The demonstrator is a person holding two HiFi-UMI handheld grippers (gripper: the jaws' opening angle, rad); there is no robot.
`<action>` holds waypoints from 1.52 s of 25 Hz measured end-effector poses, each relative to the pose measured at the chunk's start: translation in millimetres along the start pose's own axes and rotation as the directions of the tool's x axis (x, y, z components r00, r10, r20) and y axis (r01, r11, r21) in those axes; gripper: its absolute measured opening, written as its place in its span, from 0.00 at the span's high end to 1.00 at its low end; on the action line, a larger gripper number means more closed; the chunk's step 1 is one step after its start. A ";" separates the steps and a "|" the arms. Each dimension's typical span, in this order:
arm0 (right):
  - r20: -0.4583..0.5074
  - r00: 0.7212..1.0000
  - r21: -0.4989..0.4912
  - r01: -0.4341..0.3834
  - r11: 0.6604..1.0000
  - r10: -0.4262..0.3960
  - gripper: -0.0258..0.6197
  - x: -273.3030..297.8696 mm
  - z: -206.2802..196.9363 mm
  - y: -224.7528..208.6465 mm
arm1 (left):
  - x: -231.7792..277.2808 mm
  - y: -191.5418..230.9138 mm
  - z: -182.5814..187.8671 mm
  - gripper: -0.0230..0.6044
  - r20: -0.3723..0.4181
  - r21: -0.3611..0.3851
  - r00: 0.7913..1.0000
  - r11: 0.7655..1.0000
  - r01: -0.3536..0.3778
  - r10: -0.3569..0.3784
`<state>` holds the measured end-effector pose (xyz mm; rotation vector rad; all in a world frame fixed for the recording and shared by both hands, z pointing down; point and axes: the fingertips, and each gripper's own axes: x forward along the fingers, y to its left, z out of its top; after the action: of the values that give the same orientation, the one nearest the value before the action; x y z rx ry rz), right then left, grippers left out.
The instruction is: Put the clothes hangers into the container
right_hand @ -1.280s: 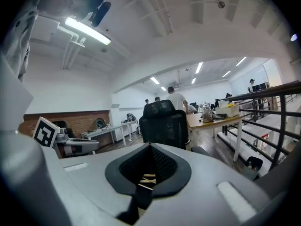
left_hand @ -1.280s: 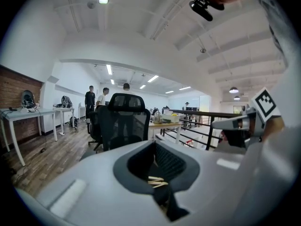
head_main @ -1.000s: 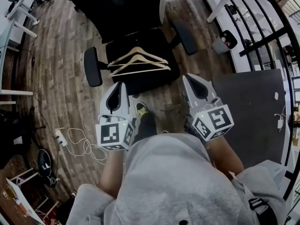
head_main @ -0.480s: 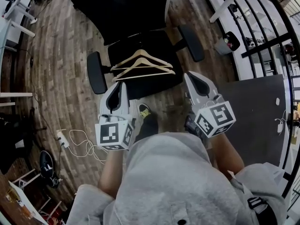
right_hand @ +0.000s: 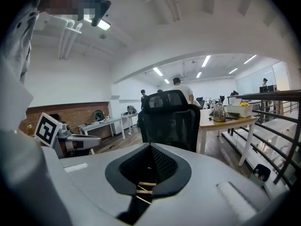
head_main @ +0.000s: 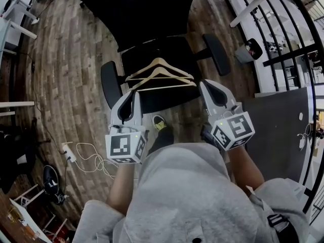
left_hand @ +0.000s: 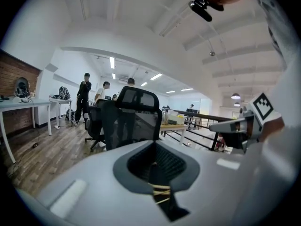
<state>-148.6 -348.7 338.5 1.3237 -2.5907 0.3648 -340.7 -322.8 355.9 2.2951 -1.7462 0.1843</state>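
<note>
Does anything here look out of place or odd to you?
Yes: wooden clothes hangers lie in a flat pile on the seat of a black office chair, an odd spot for them. A white power strip and its loose cable sprawl on the floor.

Long ceiling lights (right_hand: 205, 60) make the room bright and even. The head view is darker. All 3 pictures bend at the edges, with black corners. Nearby parts look blurry.

No legible text, numbers; square code markers (head_main: 123, 147) on left tongs (head_main: 135, 94), right tongs (head_main: 205, 84).
</note>
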 end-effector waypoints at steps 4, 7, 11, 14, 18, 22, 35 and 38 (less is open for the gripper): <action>-0.013 1.000 -0.010 0.002 1.000 -0.003 0.96 20.2 3.6 7.9 | 10.8 18.7 2.1 0.94 -0.003 -0.008 1.000 1.000 0.012 -0.012; -0.020 1.000 -0.017 0.007 1.000 -0.007 0.96 28.4 5.5 12.8 | 15.2 29.6 1.5 0.94 -0.002 -0.014 1.000 1.000 0.014 -0.015; -0.036 0.999 -0.035 0.015 0.999 -0.016 0.96 35.4 5.0 17.9 | 18.7 38.4 -3.2 0.94 -0.009 -0.013 1.000 1.000 0.016 -0.017; -0.037 0.999 -0.045 0.021 0.999 -0.023 0.96 39.7 9.5 20.9 | 20.6 42.3 0.2 0.94 -0.006 -0.005 1.000 1.000 0.026 -0.026; -0.036 0.999 -0.061 0.024 0.998 -0.026 0.96 40.9 14.1 22.6 | 22.6 41.0 2.1 0.94 0.001 -0.007 0.999 0.999 0.041 -0.041; -0.039 0.999 -0.073 0.021 0.997 -0.024 0.96 38.9 15.7 27.1 | 20.6 38.0 3.7 0.94 0.005 -0.006 0.999 0.999 0.054 -0.054; -0.041 0.999 -0.079 -0.008 0.997 0.004 0.96 41.6 15.9 9.5 | 36.2 20.2 -2.1 0.94 -0.032 0.003 0.998 0.998 0.055 -0.055; -0.040 0.999 -0.061 -0.017 0.998 0.015 0.96 49.3 12.4 -4.3 | 50.5 16.0 -5.3 0.94 -0.053 0.014 0.997 0.999 0.051 -0.050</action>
<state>-174.4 -392.6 341.8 1.2633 -2.5595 0.3079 -342.0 -372.2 375.5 2.3206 -1.6649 0.2475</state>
